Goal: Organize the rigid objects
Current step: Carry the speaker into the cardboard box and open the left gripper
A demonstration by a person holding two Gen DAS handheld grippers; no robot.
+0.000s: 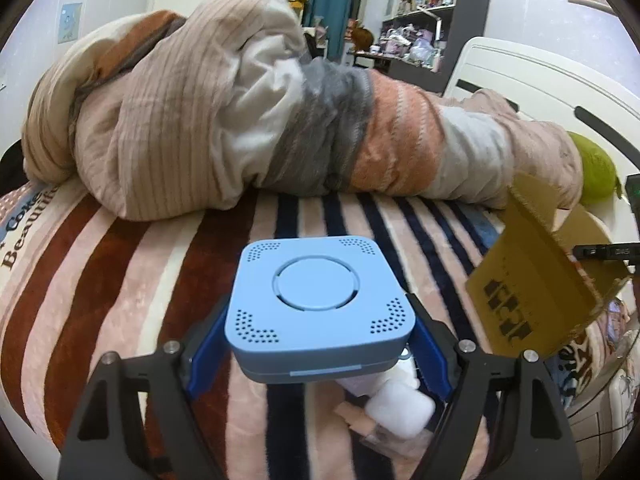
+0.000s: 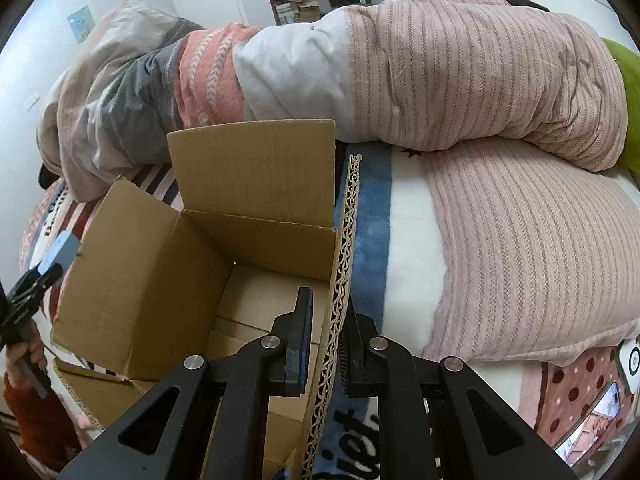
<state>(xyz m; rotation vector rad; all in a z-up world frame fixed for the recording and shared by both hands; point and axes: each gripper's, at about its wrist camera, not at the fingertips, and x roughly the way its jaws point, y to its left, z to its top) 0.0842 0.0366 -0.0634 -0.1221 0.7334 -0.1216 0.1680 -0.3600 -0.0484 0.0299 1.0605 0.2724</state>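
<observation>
While the blue square device (image 1: 320, 308) sits clamped between the left gripper's (image 1: 320, 344) wide-set pads, raised over the striped blanket (image 1: 120, 280), the right gripper (image 2: 326, 344) pinches the cardboard box's (image 2: 160, 280) wall, probably steadying it for loading.

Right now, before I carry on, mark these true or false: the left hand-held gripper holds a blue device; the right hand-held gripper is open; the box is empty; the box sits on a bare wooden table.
1. Left hand-held gripper holds the blue device: true.
2. Right hand-held gripper is open: false, it is clamped on the cardboard box wall.
3. The box is empty: true, as far as visible.
4. The box sits on a wooden table: false, it is on a striped blanket.
</observation>
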